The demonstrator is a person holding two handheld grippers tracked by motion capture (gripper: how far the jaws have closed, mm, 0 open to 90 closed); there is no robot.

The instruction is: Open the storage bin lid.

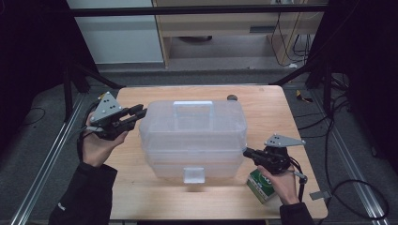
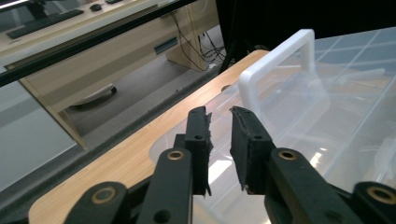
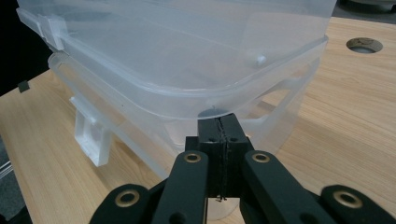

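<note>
A large clear plastic storage box (image 1: 192,136) with a white carry handle (image 1: 192,107) on its lid and a white front latch (image 1: 194,174) stands in the middle of the wooden table (image 1: 274,110). My left gripper (image 1: 141,111) is at the box's far left corner, level with the lid. In the left gripper view its jaws (image 2: 219,116) stand a narrow gap apart with nothing between them, and the handle (image 2: 275,70) lies beyond. My right gripper (image 1: 245,151) is shut, its tip (image 3: 221,123) against the box's (image 3: 177,56) right side just under the lid's rim.
A green and white carton (image 1: 261,184) lies on the table under my right hand. A round hole (image 1: 232,97) sits in the tabletop behind the box. Metal rails run along both sides of the table. Bare wood shows in front of the box.
</note>
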